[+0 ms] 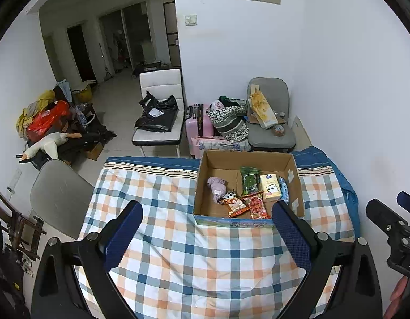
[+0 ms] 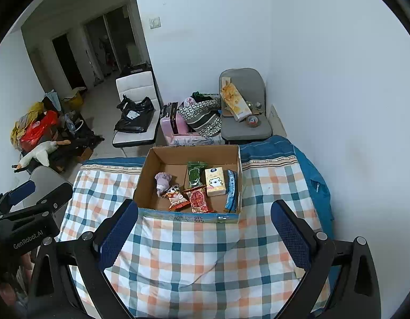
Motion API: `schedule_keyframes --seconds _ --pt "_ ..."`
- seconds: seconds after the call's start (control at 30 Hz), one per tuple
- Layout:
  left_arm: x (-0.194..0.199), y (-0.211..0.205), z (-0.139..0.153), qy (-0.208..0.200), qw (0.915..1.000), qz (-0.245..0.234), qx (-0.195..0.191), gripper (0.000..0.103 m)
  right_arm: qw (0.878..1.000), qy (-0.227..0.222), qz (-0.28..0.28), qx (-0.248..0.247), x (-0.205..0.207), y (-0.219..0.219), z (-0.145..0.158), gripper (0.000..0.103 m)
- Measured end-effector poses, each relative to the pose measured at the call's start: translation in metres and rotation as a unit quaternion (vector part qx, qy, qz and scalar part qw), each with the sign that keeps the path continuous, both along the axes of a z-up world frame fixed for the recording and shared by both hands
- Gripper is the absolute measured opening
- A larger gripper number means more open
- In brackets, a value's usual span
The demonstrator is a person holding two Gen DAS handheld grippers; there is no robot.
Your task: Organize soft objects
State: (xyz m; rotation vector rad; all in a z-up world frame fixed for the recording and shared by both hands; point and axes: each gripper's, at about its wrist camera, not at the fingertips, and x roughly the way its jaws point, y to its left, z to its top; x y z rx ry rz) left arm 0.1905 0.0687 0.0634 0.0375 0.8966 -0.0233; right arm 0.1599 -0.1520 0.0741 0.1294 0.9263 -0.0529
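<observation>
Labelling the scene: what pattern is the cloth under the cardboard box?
Blue, orange and white check on the cloth; clearest in the right wrist view.

The right gripper (image 2: 205, 236) hung with its jaws wide apart and nothing between them, above a checked quilt (image 2: 194, 260). Ahead sat an open cardboard box (image 2: 149, 170) holding a lilac plush toy (image 2: 162, 182), a green packet (image 2: 195, 172), a cream tissue pack (image 2: 215, 182), two red snack bags (image 2: 198, 199) and a blue pouch (image 2: 231, 191). The left gripper (image 2: 21, 194) showed at the left edge.
</observation>
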Motion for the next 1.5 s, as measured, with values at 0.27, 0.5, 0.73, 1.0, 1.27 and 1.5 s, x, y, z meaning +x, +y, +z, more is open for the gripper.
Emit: schedule_keyframes --seconds 0.27,0.5,0.73,1.0,1.27,1.5 --pt "-0.005 0.002 0.002 -0.001 1.0 0.003 0.0 0.1 1.0 -0.001 0.003 -0.004 -0.003 -0.004 0.005 0.102" --pt "-0.009 0.001 0.003 0.007 1.0 -0.003 0.0 0.1 1.0 0.003 0.007 -0.005 -0.005 -0.002 0.003 0.102" --pt "-0.012 -0.002 0.001 0.013 0.9998 -0.015 -0.004 0.1 1.0 0.014 0.009 -0.01 -0.005 0.001 -0.005 0.102" --pt "-0.011 -0.002 0.003 0.008 0.9998 -0.012 -0.01 0.103 1.0 0.013 0.006 -0.016 -0.005 0.001 -0.009 0.102" --pt "-0.011 -0.003 0.003 0.008 0.9999 -0.01 -0.011 0.103 1.0 0.01 0.007 -0.02 -0.006 -0.001 -0.007 0.102" --pt "-0.012 -0.005 -0.003 0.013 0.9998 -0.01 -0.011 0.103 1.0 0.01 0.005 -0.025 -0.006 -0.004 -0.005 0.102"
